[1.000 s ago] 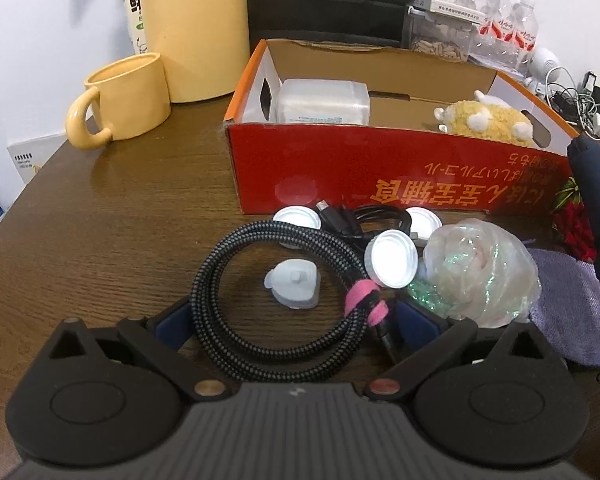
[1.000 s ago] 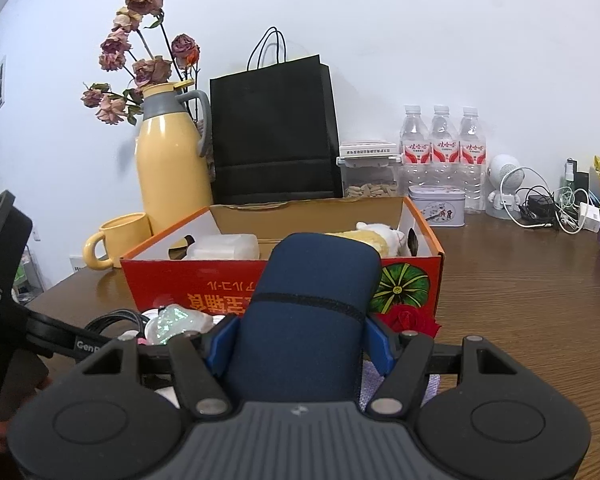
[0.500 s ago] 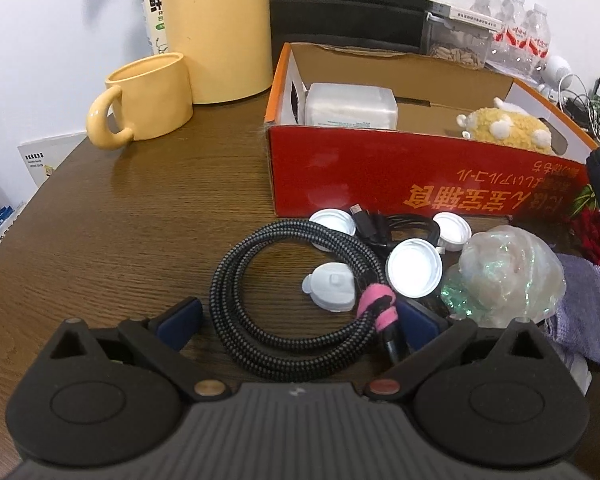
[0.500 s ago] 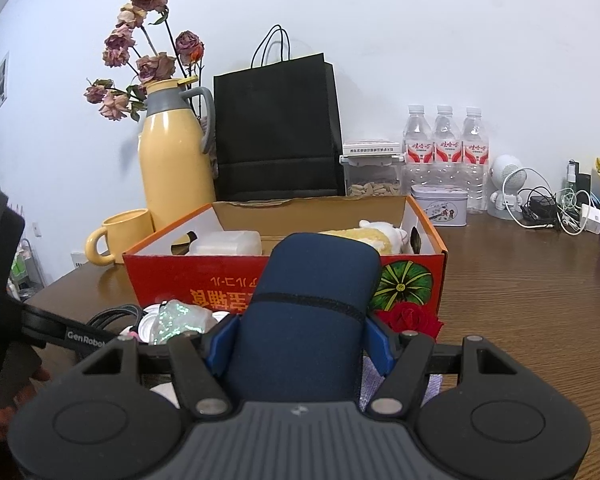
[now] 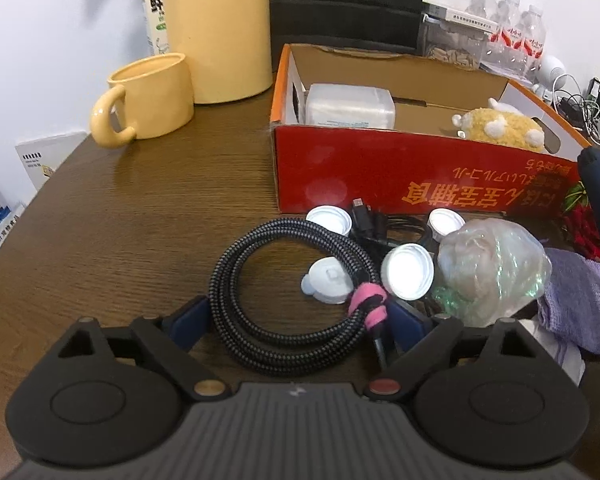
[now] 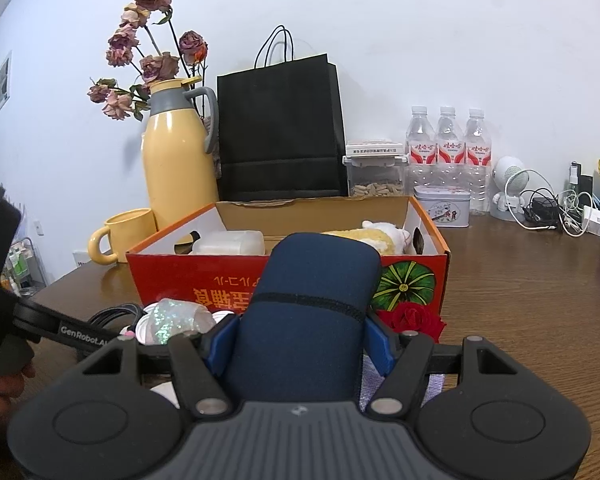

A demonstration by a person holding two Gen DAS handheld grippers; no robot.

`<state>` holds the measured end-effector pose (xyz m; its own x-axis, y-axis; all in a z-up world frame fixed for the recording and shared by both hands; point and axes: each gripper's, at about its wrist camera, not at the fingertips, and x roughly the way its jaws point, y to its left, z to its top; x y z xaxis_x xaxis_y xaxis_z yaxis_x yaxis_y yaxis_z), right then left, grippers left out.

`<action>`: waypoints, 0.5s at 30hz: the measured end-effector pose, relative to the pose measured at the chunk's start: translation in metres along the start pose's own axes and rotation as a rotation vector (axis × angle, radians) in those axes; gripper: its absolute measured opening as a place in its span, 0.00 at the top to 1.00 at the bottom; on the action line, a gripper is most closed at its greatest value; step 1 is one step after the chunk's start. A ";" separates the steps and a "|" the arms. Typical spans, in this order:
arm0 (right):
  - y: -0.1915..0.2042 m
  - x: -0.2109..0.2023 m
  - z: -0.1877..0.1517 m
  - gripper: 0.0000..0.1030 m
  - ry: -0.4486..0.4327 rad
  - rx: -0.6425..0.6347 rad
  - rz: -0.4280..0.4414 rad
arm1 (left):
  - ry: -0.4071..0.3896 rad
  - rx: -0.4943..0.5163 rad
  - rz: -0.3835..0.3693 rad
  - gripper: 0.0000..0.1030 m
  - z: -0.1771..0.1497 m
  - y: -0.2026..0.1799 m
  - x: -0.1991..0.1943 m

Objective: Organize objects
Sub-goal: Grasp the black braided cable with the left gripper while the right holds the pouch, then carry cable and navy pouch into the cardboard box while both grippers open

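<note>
Left claw [image 5: 298, 322] angled down, closing around coiled cable [image 5: 288, 292].

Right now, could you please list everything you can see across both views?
box: 1, red, mid-table
pack: 1, clear, in box
plush: 1, yellow, in box
cable: 1, black coil, pink tie, before box
caps: 4, white, by cable
wrap: 1, iridescent, right of caps
cloth: 1, purple, beside wrap
rose: 1, red, before box
mug: 1, yellow, left of box
flask: 1, yellow, holds dried flowers
bag: 1, black, behind box
bottles: 3, clear, at wall
tin: 1, grey, before bottles
left tool: closing around cable
right tool: shut on blue roll
</note>
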<state>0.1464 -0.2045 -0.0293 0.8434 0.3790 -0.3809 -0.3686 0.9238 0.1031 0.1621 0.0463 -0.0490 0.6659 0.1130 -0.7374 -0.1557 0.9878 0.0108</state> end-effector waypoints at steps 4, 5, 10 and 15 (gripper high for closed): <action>0.000 0.000 0.000 0.37 -0.001 0.000 0.000 | -0.050 0.021 0.019 0.12 -0.006 -0.001 -0.014; 0.000 0.000 0.000 0.37 -0.001 0.000 0.000 | -0.068 0.034 0.028 0.12 -0.007 -0.002 -0.020; 0.000 0.000 0.000 0.37 -0.002 0.000 0.001 | -0.146 0.048 0.028 0.12 -0.008 -0.004 -0.043; 0.001 -0.002 0.000 0.37 -0.015 -0.003 0.004 | -0.177 0.041 0.010 0.12 -0.003 -0.005 -0.054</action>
<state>0.1447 -0.2042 -0.0282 0.8475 0.3838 -0.3666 -0.3734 0.9220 0.1020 0.1244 0.0350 -0.0116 0.7828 0.1368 -0.6070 -0.1355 0.9896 0.0484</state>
